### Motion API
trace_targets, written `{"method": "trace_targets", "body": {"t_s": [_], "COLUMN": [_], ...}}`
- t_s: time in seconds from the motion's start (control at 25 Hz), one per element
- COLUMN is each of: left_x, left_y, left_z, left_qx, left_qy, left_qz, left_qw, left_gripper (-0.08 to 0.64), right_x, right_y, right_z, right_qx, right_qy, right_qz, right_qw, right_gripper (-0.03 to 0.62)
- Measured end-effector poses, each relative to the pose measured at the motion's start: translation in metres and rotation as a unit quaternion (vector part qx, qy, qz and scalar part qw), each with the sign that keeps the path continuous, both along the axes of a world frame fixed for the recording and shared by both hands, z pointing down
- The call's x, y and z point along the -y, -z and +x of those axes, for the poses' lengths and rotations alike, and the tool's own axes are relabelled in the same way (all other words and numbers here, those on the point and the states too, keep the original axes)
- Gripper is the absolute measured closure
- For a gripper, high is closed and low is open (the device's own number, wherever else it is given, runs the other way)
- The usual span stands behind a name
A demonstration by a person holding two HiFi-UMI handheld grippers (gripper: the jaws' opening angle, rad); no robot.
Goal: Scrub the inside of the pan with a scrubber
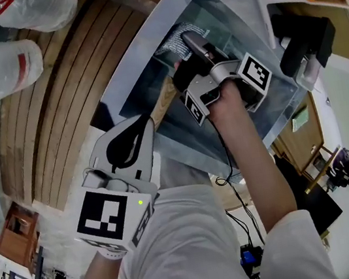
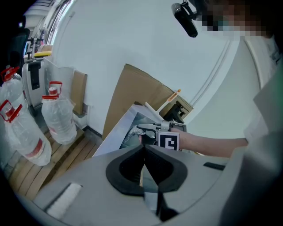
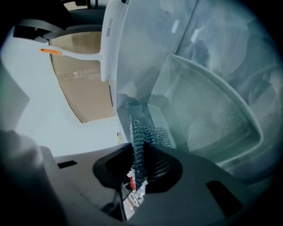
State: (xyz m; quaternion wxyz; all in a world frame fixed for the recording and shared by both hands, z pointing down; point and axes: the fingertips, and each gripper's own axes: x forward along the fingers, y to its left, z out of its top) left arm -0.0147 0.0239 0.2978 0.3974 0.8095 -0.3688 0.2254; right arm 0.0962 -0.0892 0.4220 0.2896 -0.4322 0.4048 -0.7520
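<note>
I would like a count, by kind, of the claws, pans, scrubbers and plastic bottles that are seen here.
claws: 2
pan: 1
scrubber: 1
bottles: 3
total: 7

White sleeves (image 1: 179, 247) — grey left gripper (image 1: 150, 121) and right gripper (image 1: 188, 42), black-padded jaws, black-and-white marker cubes (image 1: 111, 219).

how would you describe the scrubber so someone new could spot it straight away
Start at the big steel pan, tilted in the middle of the head view. Inside it, the right tongs pinch the scrubber, a flat wad of silvery wire mesh. It is the only glittery, knitted-looking thing there; the pan around it is smooth and dull.
</note>
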Motion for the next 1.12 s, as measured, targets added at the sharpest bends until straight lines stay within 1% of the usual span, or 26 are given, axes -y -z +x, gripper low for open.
{"method": "trace_targets", "body": {"t_s": [0.24, 0.36, 0.56, 0.64, 0.8, 0.92, 0.96, 1.04, 1.12], "left_x": [0.0, -0.002, -0.004, -0.005, -0.009, -0.012, -0.012, -0.011, -0.011], "left_y": [0.019, 0.034, 0.055, 0.065, 0.083, 0.094, 0.096, 0.101, 0.106], "left_z": [-0.002, -0.002, -0.004, -0.004, -0.007, -0.013, -0.014, -0.016, -0.016], "left_qx": [0.002, 0.002, 0.005, 0.007, 0.011, 0.013, 0.014, 0.015, 0.014], "left_qy": [-0.004, -0.005, -0.015, -0.021, -0.027, -0.024, -0.021, -0.015, -0.01], "left_qz": [0.016, 0.027, 0.049, 0.057, 0.072, 0.08, 0.081, 0.085, 0.091], "left_qw": [0.9999, 0.9996, 0.9987, 0.9981, 0.997, 0.9965, 0.9964, 0.9962, 0.9957], "left_gripper": [0.555, 0.555, 0.555, 0.555, 0.555, 0.555, 0.555, 0.555, 0.555], "right_x": [-0.018, -0.03, -0.048, -0.055, -0.071, -0.087, -0.091, -0.095, -0.098], "right_y": [0.011, 0.025, 0.056, 0.073, 0.111, 0.136, 0.144, 0.164, 0.184], "right_z": [0.012, 0.018, 0.02, 0.022, 0.033, 0.04, 0.042, 0.044, 0.045], "right_qx": [-0.043, -0.071, -0.127, -0.159, -0.225, -0.248, -0.259, -0.29, -0.329], "right_qy": [0.024, 0.043, 0.08, 0.097, 0.129, 0.139, 0.145, 0.162, 0.184], "right_qz": [-0.007, 0.004, 0.027, 0.039, 0.065, 0.054, 0.054, 0.069, 0.094], "right_qw": [0.999, 0.997, 0.988, 0.982, 0.964, 0.957, 0.954, 0.941, 0.922], "right_gripper": [0.534, 0.534, 0.534, 0.534, 0.534, 0.534, 0.534, 0.534, 0.534]}}
